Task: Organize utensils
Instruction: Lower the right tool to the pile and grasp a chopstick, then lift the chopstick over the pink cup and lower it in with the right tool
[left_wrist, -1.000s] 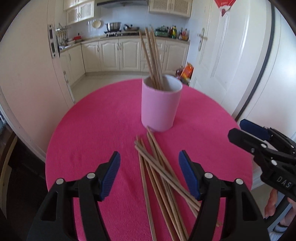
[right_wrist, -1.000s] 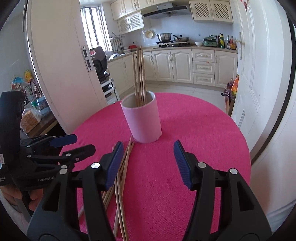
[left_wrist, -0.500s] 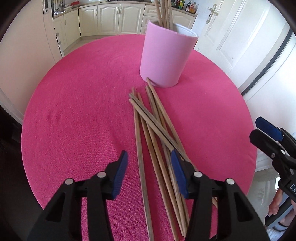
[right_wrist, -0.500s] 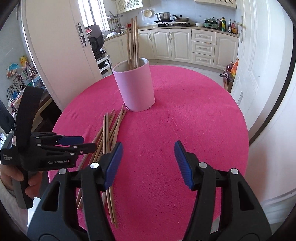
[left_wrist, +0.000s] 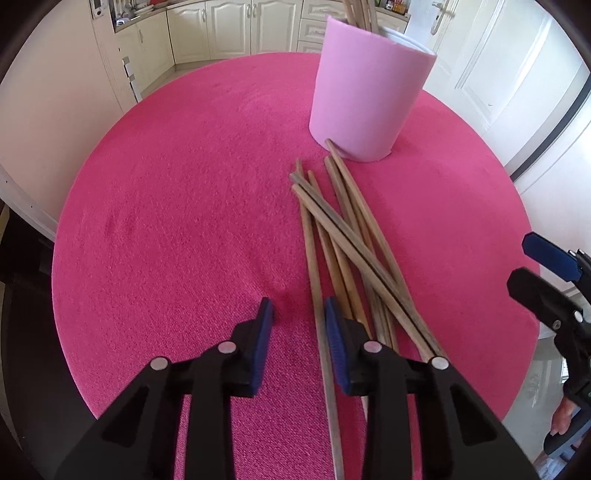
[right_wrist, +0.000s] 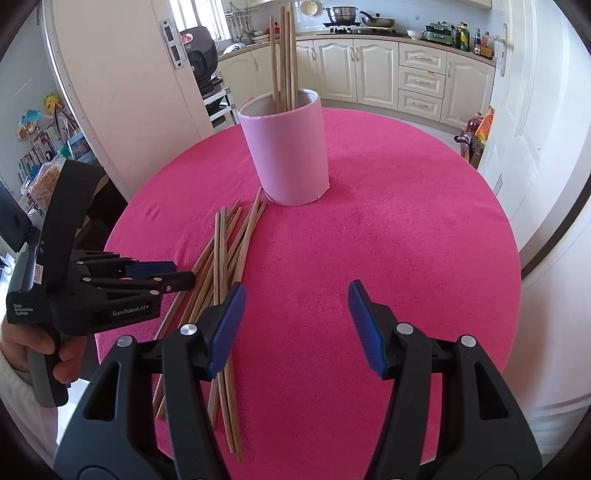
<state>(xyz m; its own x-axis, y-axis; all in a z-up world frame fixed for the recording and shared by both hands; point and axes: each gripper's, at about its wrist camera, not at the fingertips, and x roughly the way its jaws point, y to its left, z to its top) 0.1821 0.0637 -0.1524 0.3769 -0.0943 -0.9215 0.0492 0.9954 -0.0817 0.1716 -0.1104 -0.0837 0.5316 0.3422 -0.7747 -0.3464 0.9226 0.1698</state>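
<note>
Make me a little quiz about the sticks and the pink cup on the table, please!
1. True or false: the pink cup is lying on its side.
2. Which gripper is down at the loose chopsticks? A) left gripper B) right gripper
3. Fill in: the table is covered with a ____ cloth.

Key:
1. False. It stands upright with some chopsticks already standing in it.
2. A. Its jaws are closing beside the leftmost stick; the right gripper hangs open over bare cloth.
3. Pink.
</note>
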